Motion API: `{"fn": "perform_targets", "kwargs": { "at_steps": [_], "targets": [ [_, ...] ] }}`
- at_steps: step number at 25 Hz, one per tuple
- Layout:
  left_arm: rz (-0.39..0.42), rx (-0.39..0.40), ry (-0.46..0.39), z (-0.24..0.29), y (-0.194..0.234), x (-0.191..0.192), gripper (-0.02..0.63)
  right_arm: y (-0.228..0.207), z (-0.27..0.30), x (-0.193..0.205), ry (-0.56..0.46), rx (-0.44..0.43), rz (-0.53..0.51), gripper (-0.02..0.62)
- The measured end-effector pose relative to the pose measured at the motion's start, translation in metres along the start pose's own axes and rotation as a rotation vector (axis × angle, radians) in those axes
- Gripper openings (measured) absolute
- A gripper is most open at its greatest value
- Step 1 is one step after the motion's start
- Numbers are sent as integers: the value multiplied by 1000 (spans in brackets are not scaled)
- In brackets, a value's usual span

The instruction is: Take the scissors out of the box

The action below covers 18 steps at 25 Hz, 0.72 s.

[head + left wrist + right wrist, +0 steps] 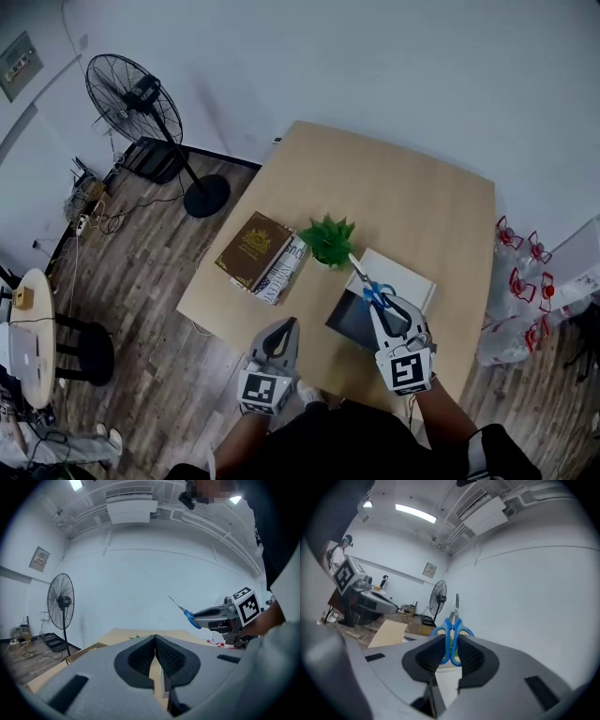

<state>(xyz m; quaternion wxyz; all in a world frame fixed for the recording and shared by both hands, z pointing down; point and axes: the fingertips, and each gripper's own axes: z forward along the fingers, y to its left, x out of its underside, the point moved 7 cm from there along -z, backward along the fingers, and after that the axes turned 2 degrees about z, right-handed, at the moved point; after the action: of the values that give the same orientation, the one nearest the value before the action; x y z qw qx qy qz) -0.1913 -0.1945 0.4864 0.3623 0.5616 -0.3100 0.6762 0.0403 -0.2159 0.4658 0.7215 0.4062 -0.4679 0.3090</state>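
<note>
The right hand-held gripper (386,305) clamps the scissors (367,281) above the box (347,322) at the table's (394,197) near edge. The left hand-held gripper (284,324) is closed and empty.

The scissors (453,620) have glossy blue plastic handles and smooth metal blades.

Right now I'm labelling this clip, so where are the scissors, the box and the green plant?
scissors (378,294), head view, on the blue handles.
box (349,322), head view, on its dark inside.
green plant (328,239), head view, on the leaves.
</note>
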Motion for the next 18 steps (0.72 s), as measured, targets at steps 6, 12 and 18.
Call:
{"fn": "perform_targets", "kwargs": {
  "at_steps": [6,12,18],
  "targets": [
    [-28,8,-9,-2,-3,-2,5,-11,-17,-28,-197,108,64,78],
    [-27,10,-21,-5,-6,-5,5,-20,-25,-37,-268,169,118,77],
    [-19,11,-36,-6,-8,-12,4,-22,-32,-36,-244,176,116,77]
  ]
}}
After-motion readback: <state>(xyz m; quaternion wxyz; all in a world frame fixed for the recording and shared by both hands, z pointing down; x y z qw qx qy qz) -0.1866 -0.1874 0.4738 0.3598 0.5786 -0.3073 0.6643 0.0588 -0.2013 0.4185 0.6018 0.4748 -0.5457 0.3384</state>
